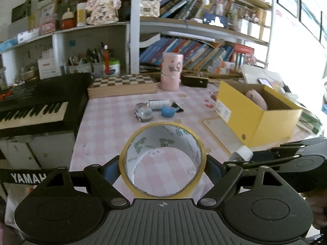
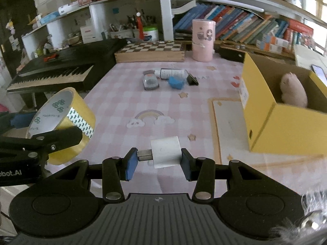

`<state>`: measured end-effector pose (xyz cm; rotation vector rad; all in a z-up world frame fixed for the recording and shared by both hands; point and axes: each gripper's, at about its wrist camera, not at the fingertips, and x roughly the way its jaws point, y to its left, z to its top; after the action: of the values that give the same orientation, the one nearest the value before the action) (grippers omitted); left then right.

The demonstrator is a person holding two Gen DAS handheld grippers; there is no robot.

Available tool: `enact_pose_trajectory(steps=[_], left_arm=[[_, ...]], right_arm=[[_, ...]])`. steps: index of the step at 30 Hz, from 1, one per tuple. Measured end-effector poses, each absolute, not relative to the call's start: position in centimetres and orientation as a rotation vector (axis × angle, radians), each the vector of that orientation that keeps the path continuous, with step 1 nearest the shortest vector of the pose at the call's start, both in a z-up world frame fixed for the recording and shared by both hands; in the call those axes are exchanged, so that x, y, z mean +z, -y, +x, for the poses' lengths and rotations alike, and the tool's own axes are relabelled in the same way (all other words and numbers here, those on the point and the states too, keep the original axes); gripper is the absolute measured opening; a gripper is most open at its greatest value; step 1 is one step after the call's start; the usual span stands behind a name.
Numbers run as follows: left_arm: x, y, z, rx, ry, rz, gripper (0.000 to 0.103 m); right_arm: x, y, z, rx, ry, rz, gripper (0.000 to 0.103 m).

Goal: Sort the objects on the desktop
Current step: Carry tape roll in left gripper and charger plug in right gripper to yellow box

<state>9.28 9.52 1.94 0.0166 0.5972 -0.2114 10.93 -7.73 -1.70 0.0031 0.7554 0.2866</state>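
Now, left wrist view: left gripper (image 1: 163, 168) has its jaws spread wide and clamped on one roll of yellow tape (image 1: 162, 159), pads on the roll's two sides, its hole pointing roughly along the fingers so the cloth shows through the core. The yellow box (image 1: 263, 120) sits at about 2 o'clock from the roll, open top, one pink plush toy (image 1: 257, 99) inside. Straight ahead at 12 o'clock is a small pile on the pink checked tablecloth (image 1: 106, 126): one toy car (image 1: 143, 112), one white bottle (image 1: 159, 104) lying down, one blue lump (image 1: 168, 111), one black clip (image 1: 177, 106). The right gripper's linkage shows at 3 o'clock, with the white plug (image 1: 243, 152) poking out.

Right wrist view: right gripper (image 2: 157, 161) is about half closed on one white plug (image 2: 166, 152), long axis crosswise between the pads, metal prongs toward the left pad. Box rim (image 2: 261, 106) lies at 2 o'clock from these jaws, clearly nearer this hand than the left. Tape roll in the left gripper hangs at 9 o'clock (image 2: 61, 122), tilted. Pile at 12 o'clock, same four items. My read: both loads go to the box, and the right one has the shorter path.
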Motion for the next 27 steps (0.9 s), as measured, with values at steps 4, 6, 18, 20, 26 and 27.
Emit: enact_pose_trajectory(steps=[4,6,18,20,26,27], left_arm=[[1.7,-9.2,7.7,-0.250,-0.600,0.034,0.085],[1.5,-8.9,7.1,-0.272,-0.604,0.044,0.085],[1.2,-5.9,4.9,-0.445,-0.605,0.100,0.085],[1.2,-5.0,4.8,-0.485,-0.603,0.114,0.085],[1.0,-3.0,4.5,-0.570,-0.606,0.139,0.085],[0.9,-2.8,4.4,-0.580,-0.605,0.141,0.085]], right_arm=[[-2.2,8.0,8.7,0.254,-0.763,0.024,0.042],[-2.4,8.1,7.6,0.237,-0.767,0.036,0.042],[-2.9,11.4,2.0,0.074,-0.772,0.125,0.042],[-2.9,12.1,1.3,0.041,-0.772,0.137,0.042],[-3.0,13.8,-0.8,-0.043,-0.774,0.166,0.042],[-3.0,14.0,-1.0,-0.053,-0.774,0.170,0.042]])
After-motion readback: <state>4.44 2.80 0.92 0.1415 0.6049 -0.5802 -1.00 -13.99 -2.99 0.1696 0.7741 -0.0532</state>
